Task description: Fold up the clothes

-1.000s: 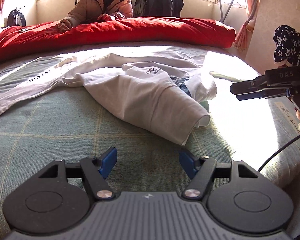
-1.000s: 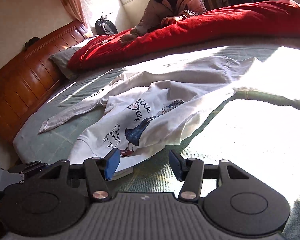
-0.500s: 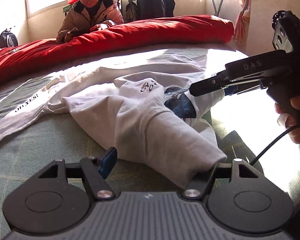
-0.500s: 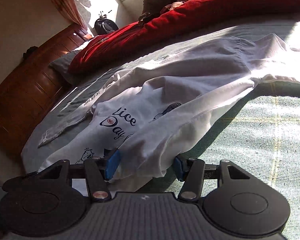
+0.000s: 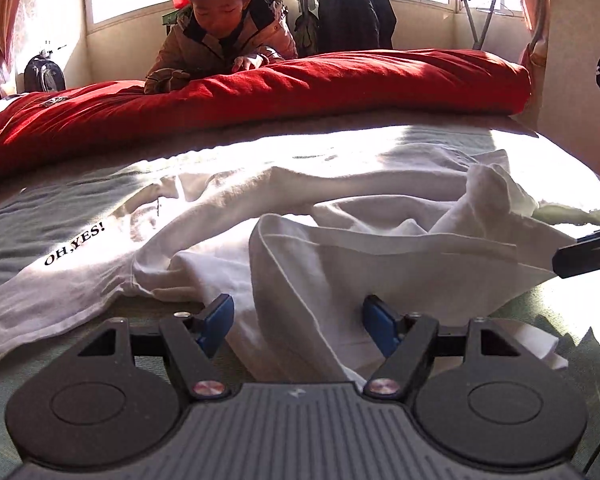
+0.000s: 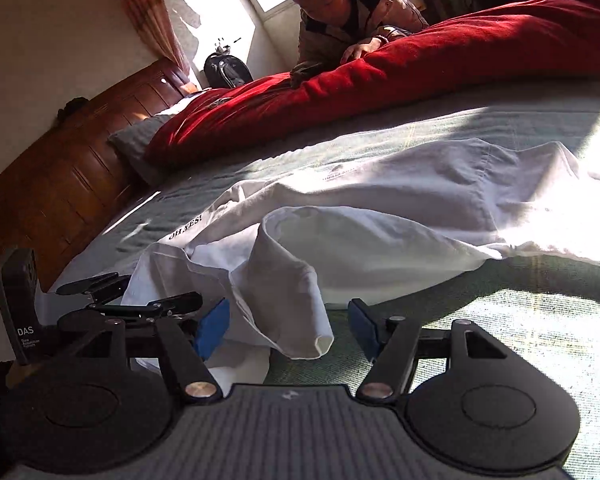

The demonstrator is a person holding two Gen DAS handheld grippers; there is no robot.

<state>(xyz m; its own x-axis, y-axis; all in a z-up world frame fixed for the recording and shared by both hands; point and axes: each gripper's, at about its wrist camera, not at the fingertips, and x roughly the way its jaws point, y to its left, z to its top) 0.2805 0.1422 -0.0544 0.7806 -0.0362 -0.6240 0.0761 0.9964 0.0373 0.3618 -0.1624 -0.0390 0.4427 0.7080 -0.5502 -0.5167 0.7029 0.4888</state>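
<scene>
left gripper (image 5: 298, 322): jaws wide and opening; a fold of the white shirt (image 5: 340, 264) lies between the blue pads (image 5: 216, 322), neither pad pressing on it.
right gripper (image 6: 288, 326): jaws apart and opening; a loose roll of the same cloth hangs between the pads, touching neither firmly. its tip also shows at the right edge of the left wrist view.
white shirt: crumpled near the front edge of the bed (image 6: 520, 312), one part turned over itself, the rest spread toward the far side in strong sun.
lettering (image 5: 74, 246): "oh,yes!" printed on a strip lying to the left.
red quilt (image 5: 340, 84): bunched along the far side of the bed, well apart from the shirt.
person (image 5: 224, 36): leaning on the quilt from beyond the bed.
headboard (image 6: 60, 176): brown wood, left in the right wrist view.
</scene>
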